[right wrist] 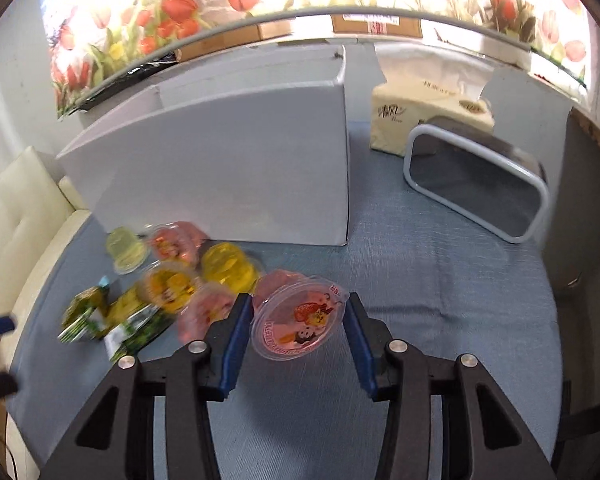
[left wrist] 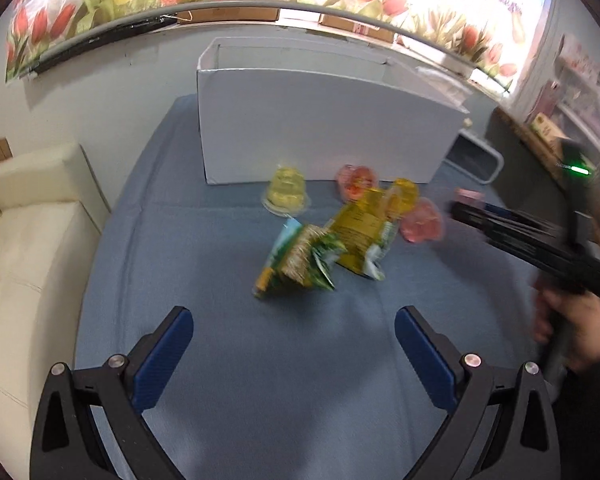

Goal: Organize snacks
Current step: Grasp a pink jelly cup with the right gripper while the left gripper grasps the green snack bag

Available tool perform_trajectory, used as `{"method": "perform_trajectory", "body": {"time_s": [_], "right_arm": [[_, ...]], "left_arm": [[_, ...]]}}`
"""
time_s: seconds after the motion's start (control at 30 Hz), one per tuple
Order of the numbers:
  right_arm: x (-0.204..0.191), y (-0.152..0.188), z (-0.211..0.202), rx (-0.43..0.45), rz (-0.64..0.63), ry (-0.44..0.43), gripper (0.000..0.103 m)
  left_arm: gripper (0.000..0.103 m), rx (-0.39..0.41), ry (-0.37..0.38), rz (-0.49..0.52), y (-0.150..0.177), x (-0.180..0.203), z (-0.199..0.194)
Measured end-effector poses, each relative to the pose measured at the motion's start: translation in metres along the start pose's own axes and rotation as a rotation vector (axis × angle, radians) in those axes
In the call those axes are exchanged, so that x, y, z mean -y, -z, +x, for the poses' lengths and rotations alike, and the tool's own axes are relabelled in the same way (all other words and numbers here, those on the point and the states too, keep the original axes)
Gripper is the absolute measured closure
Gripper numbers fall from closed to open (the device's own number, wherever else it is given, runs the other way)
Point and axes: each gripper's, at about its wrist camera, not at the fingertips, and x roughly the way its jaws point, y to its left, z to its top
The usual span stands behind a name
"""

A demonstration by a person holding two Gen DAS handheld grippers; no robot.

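The right tool [right wrist: 298,320] is clamped on a pink jelly cup [right wrist: 296,322], with the two blue pads touching its rim on both sides; the printed lid of the cup faces the camera and the cup is lifted a little above the blue surface [right wrist: 440,280]. The left tool [left wrist: 294,332] has its jaws wide apart with nothing between them, and it hangs over the blue surface in front of the snacks.

The other snacks lie in a loose group just before the white box [right wrist: 228,172] (its top is open). There is a pale yellow jelly cup [left wrist: 286,192], an orange-yellow jelly cup [right wrist: 230,266], some more pink cups [right wrist: 176,242], and two green and yellow snack packets [left wrist: 300,264] that overlap each other. To the right of the box, a tissue pack [right wrist: 424,120] and a dark basket with a white rim [right wrist: 480,184] stand on the surface. A cream sofa [left wrist: 28,240] is at the left side.
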Motion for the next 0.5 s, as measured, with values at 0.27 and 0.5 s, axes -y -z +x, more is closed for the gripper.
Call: {"method": "perform_trajectory", "body": {"time_s": [0.27,0.5], "right_arm": [[-0.001,0.019,-0.042,0.043,0.034,-0.032,0.053],[-0.010,0.026,-0.053,0.046,0.036,-0.047,0.053]], "left_arm": [[0.017,-0.039,0.002,0.077,-0.022,0.000,0.049],[0.048,-0.083,0.043,0.098,-0.026,-0.003,0.068]]}}
